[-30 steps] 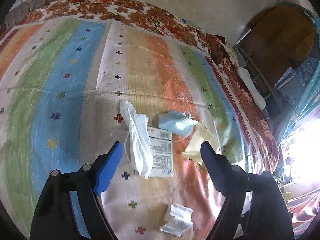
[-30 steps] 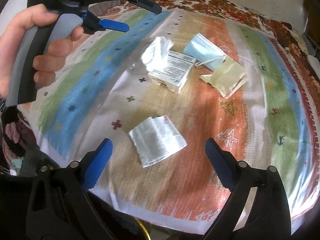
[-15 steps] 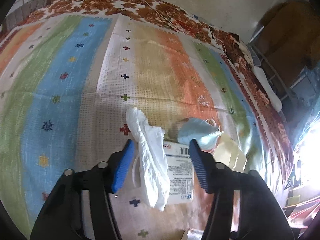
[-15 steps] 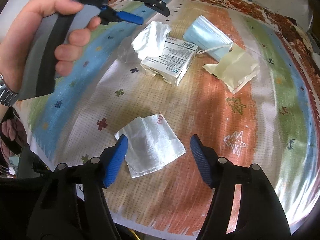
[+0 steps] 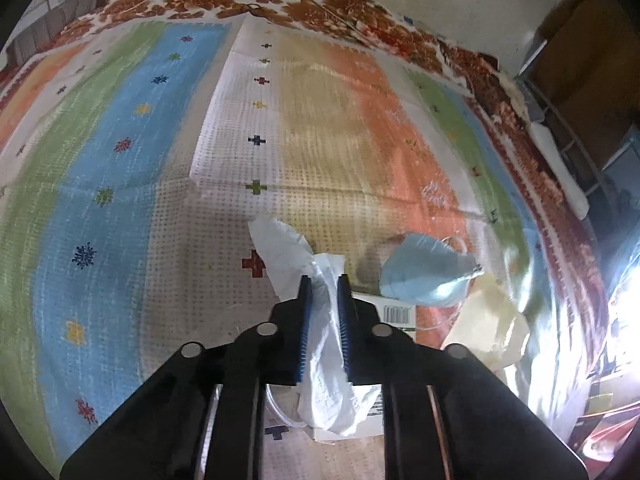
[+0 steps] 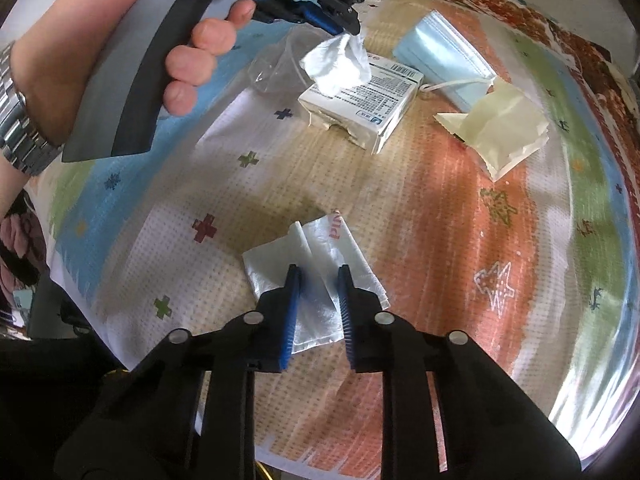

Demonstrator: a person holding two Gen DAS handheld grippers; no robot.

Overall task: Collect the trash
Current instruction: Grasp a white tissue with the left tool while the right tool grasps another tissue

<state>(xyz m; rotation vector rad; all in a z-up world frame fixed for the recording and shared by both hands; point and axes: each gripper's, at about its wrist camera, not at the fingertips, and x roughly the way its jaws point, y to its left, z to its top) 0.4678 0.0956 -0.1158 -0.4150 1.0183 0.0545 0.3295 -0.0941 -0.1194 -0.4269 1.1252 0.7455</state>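
On the striped cloth (image 5: pixel 120 160) lies a crumpled white tissue (image 5: pixel 280 248), draped over a printed white box (image 5: pixel 396 314). My left gripper (image 5: pixel 323 280) has its jaws closing, and the blue pads pinch the tissue. The right wrist view shows the same left gripper (image 6: pixel 352 32) nipping the tissue (image 6: pixel 336 68) above the box (image 6: pixel 368 100). My right gripper (image 6: pixel 318 270) points down with its jaws closing on a flat silvery-white wrapper (image 6: pixel 272 256), which bunches between the pads.
A light blue face mask (image 6: pixel 440 56) and a pale yellow paper packet (image 6: pixel 496 128) lie right of the box. Clear plastic (image 6: pixel 276 68) sits to its left. A person's hand (image 6: pixel 192 40) with a metal watch (image 6: pixel 16 128) holds the left gripper. The cloth's near edge (image 6: pixel 280 456) drops off.
Both grippers have come down toward the cloth. Their jaws went from wide apart to nearly together, the left on the tissue and the right on the wrapper.
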